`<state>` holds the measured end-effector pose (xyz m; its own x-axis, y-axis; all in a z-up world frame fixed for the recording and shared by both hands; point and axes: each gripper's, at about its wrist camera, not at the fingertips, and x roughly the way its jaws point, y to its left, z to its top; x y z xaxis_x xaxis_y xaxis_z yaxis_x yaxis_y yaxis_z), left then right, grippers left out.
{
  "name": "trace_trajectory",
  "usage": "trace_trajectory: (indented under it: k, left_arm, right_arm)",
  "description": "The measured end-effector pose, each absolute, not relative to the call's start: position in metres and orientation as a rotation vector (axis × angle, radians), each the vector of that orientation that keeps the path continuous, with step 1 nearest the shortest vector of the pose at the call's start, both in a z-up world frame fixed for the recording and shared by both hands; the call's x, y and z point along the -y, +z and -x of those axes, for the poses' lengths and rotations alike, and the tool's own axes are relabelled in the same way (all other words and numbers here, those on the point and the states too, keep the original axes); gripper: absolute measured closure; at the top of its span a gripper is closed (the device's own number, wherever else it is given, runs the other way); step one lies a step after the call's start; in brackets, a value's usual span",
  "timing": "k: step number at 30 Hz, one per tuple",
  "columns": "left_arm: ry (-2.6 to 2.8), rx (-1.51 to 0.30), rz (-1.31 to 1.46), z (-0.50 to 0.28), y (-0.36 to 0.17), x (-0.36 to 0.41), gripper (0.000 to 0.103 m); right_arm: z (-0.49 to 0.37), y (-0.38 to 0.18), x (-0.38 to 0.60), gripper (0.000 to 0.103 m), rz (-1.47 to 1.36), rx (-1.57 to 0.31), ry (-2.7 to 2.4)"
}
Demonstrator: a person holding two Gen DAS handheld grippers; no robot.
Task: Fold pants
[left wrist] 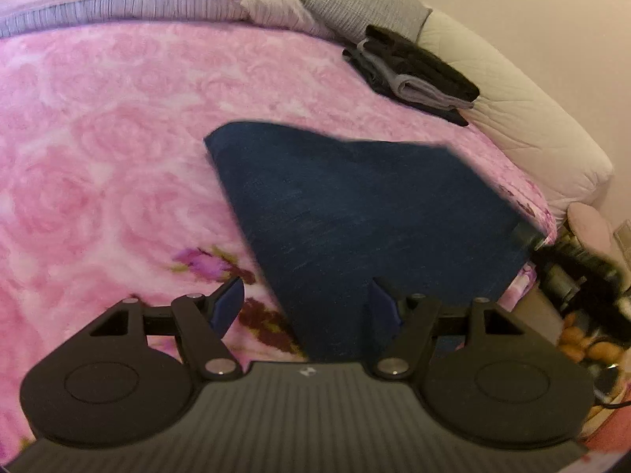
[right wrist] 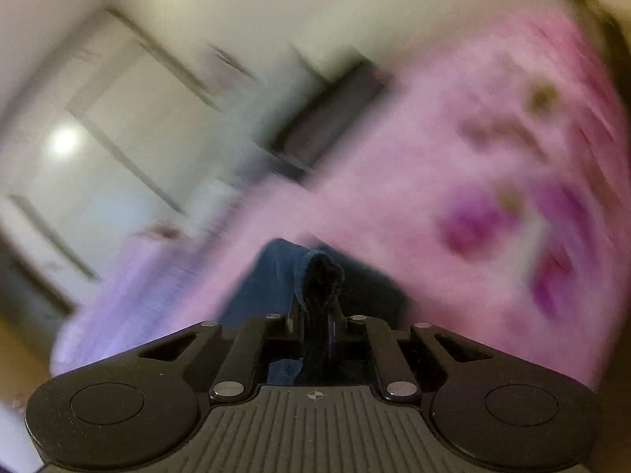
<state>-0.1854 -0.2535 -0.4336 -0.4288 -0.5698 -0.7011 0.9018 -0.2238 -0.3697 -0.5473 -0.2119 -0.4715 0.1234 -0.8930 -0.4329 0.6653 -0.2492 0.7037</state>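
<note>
Dark blue pants [left wrist: 355, 205] lie as a flat folded panel on the pink rose blanket [left wrist: 118, 138]. My left gripper [left wrist: 305, 307] is open low over the near end of the pants. Its right finger [left wrist: 380, 303] is against the cloth and its left finger [left wrist: 228, 305] is over the blanket. In the blurred right wrist view my right gripper [right wrist: 319, 315] is shut on a bunched edge of the pants [right wrist: 321, 276], with more blue cloth [right wrist: 276, 272] trailing behind onto the blanket [right wrist: 434, 157]. A dark part at the pants' right corner [left wrist: 526, 234] may be that gripper.
A stack of folded black and grey clothes [left wrist: 410, 71] sits at the far right of the bed. Pillows [left wrist: 355, 0] and a white quilt [left wrist: 512, 110] lie behind it. A pink stool [left wrist: 591, 222] and clutter stand off the bed's right edge. A pale wardrobe [right wrist: 118, 118] shows in the right wrist view.
</note>
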Motion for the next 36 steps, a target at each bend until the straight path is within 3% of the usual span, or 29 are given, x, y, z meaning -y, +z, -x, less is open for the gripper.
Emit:
trace_trajectory:
  k: [3, 4, 7, 8, 12, 14, 15, 17, 19, 23, 29, 33, 36]
  left_arm:
    - [-1.808, -1.057, -0.497, 0.183, -0.447, 0.264, 0.038]
    - [-1.802, -1.115, -0.468, 0.180, -0.452, 0.267, 0.038]
    - [-1.789, -1.253, -0.374, 0.170, -0.466, 0.275, 0.038]
    - [-1.787, -1.275, -0.345, 0.168, -0.470, 0.276, 0.038]
    - [-1.796, -1.371, -0.226, 0.167, -0.479, 0.283, 0.037]
    - [-1.792, -1.389, -0.195, 0.168, -0.482, 0.286, 0.039]
    - [-1.792, -1.389, -0.189, 0.168, -0.483, 0.287, 0.043]
    - [-1.783, -1.372, -0.201, 0.168, -0.483, 0.289, 0.064]
    - [-1.786, -1.379, -0.200, 0.163, -0.484, 0.293, 0.076]
    - [-1.795, -1.377, -0.164, 0.146, -0.470, 0.300, 0.087]
    - [-1.793, -1.193, -0.185, 0.095, -0.431, 0.305, 0.088]
    - [-1.783, -1.140, -0.362, 0.087, -0.438, 0.310, 0.082]
    - [-1.803, -1.049, -0.440, 0.091, -0.437, 0.307, 0.080]
  right_arm:
    - [0.560, -0.467, 0.209, 0.091, -1.100, 0.330, -1.449]
    - [0.563, -0.460, 0.208, 0.081, -1.113, 0.317, -1.454]
    - [0.567, -0.442, 0.201, 0.020, -1.062, 0.281, -1.548]
    - [0.569, -0.440, 0.201, 0.019, -1.072, 0.278, -1.537]
    - [0.580, -0.473, 0.229, 0.019, -1.233, 0.301, -1.394]
    - [0.579, -0.485, 0.234, 0.037, -1.260, 0.312, -1.415]
    - [0.578, -0.487, 0.236, 0.041, -1.245, 0.313, -1.417]
    - [0.574, -0.486, 0.237, 0.059, -1.236, 0.308, -1.422]
    - [0.571, -0.485, 0.231, 0.068, -1.250, 0.336, -1.422]
    - [0.549, -0.470, 0.216, 0.075, -1.281, 0.334, -1.489]
    - [0.479, -0.459, 0.178, 0.075, -1.373, 0.314, -1.437]
    - [0.461, -0.462, 0.167, 0.049, -1.252, 0.130, -1.469]
    - [0.473, -0.435, 0.163, 0.045, -1.112, 0.052, -1.548]
